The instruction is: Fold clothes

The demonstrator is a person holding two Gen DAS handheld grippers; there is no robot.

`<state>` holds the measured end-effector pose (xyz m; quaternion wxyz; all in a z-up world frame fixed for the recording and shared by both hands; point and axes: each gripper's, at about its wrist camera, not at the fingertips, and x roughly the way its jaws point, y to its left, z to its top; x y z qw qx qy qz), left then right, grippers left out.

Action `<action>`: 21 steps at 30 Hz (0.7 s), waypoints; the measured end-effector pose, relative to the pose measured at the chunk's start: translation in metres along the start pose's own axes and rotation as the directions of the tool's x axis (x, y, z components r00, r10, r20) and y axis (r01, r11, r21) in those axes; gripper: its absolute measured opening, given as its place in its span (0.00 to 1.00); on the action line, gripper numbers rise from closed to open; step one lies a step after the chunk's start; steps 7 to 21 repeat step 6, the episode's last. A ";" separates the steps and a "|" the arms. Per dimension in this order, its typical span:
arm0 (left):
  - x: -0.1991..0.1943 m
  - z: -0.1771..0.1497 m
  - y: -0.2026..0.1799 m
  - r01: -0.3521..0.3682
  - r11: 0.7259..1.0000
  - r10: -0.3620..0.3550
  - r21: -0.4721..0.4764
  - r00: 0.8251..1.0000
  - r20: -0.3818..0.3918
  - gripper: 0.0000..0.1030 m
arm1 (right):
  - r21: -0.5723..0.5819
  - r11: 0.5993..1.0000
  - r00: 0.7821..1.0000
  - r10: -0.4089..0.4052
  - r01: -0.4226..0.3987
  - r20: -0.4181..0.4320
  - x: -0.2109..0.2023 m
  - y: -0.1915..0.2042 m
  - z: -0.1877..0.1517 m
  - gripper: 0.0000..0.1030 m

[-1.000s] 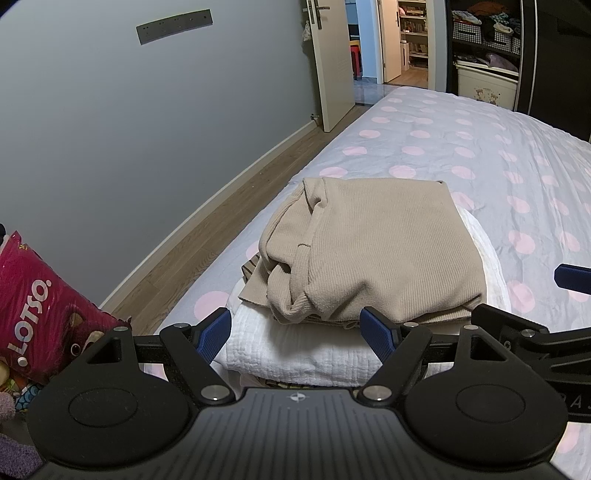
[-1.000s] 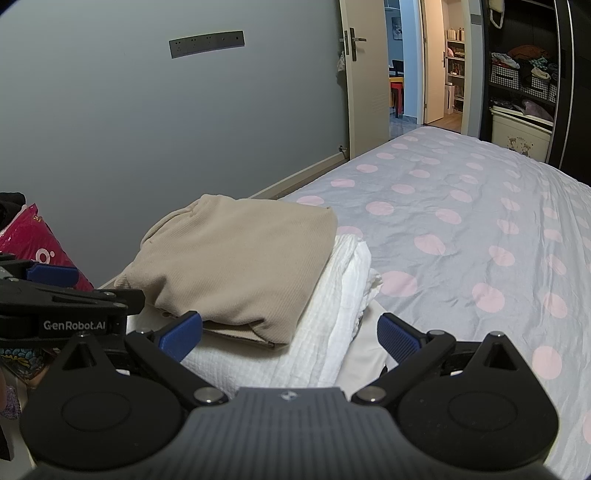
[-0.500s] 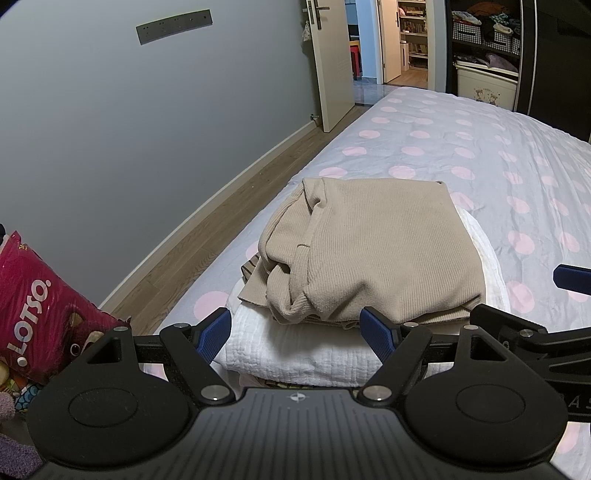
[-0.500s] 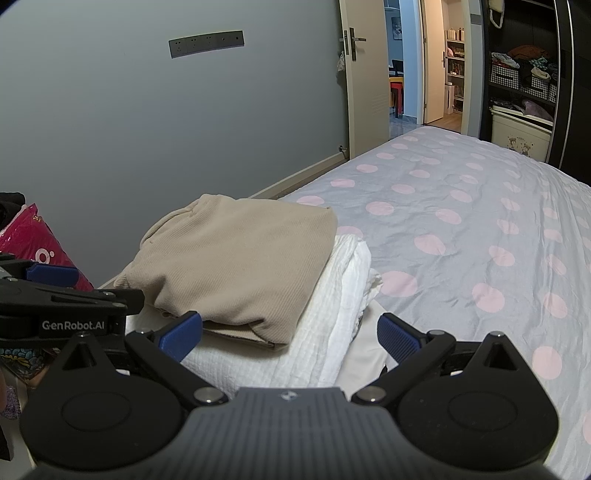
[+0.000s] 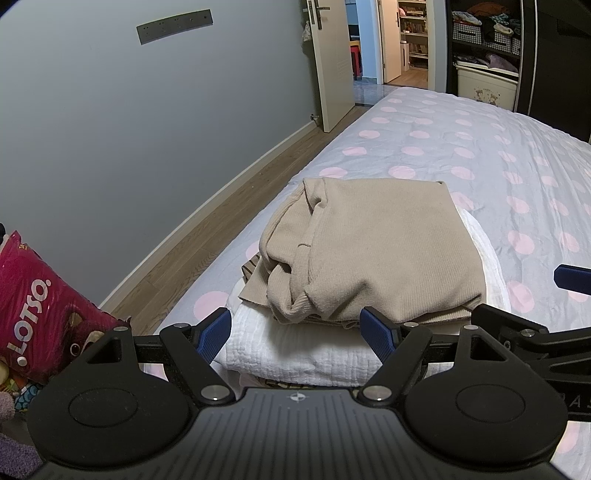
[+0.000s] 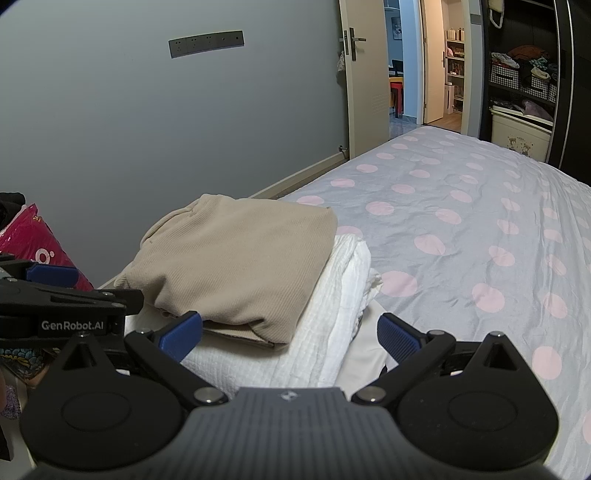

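Nearest in each wrist view is the gripper itself. The left gripper (image 5: 295,328) has its blue-padded jaws spread apart with nothing between them; its fingertips (image 5: 215,334) sit just short of the near edge of the clothes stack, not touching it. The right gripper (image 6: 290,330) likewise stands with jaws apart and empty, just short of the near right corner of the stack. The two tools are side by side: the left gripper's black body shows at the left edge of the right wrist view.

Just beyond the fingertips lies the stack, at the near left part of the bed (image 5: 480,155). Its lower visible layer is a folded white textured cloth (image 5: 295,354), with a striped edge showing beneath it. On top rests a folded beige ribbed garment (image 5: 373,254), its bunched edges turned to the left and its smooth folded edge to the right.

Left of the stack, off the bed, is a pink bag (image 5: 40,295) printed with white lettering.

Farther on, the grey sheet with pink dots stretches away bare. Left of the bed runs a strip of wood floor (image 5: 221,225) below a grey wall (image 5: 110,129) bearing a socket strip (image 5: 175,26). At the far end stand an open door (image 5: 330,62) and a dark wardrobe (image 5: 484,44) with clothes on its shelves.
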<state>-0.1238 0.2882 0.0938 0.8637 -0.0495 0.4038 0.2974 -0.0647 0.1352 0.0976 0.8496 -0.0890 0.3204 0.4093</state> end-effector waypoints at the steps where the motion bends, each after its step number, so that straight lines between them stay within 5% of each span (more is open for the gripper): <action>1: 0.000 0.000 0.000 -0.001 1.000 0.001 0.001 1.000 0.000 0.74 | 0.000 1.000 1.000 0.000 0.000 0.000 0.000 0.000 0.000 0.99; 21: 0.001 0.001 0.000 0.004 1.000 -0.004 0.002 1.000 0.003 0.74 | 0.001 1.000 1.000 0.000 0.000 0.000 0.000 0.000 0.000 0.99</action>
